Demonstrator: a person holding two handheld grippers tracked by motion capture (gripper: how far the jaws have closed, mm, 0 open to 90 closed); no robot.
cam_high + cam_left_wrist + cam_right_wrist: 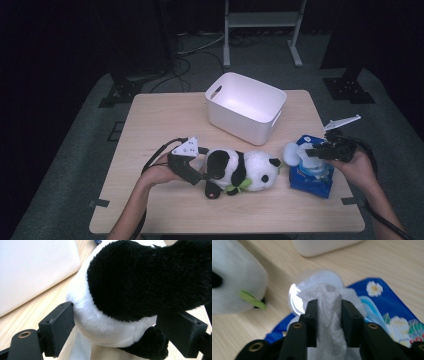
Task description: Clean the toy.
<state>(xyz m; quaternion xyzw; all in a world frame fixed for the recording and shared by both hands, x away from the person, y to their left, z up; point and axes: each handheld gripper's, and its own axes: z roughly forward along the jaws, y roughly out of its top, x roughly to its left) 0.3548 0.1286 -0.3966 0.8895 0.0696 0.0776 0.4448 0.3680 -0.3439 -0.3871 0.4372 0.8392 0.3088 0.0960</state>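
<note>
**Rig and arms, as seen**

Both forearms were bare, no sleeves visible. Left gripper [196, 172]: black body, grey three-cornered plate on top, black cable looping behind. Right gripper [320, 151]: same black build, grey plate, dark cable trailing. Jaws were blocky matte black; brass-ringed screw holes marked the linkages in both gripper views.

A black-and-white plush panda [240, 171] lay on its side near the table's front edge, head pointing right, a green leaf at its chest. Just right of it lay a blue flowered wipes packet [312, 175], lid open, a white wipe [329, 315] pulled up from it
</note>
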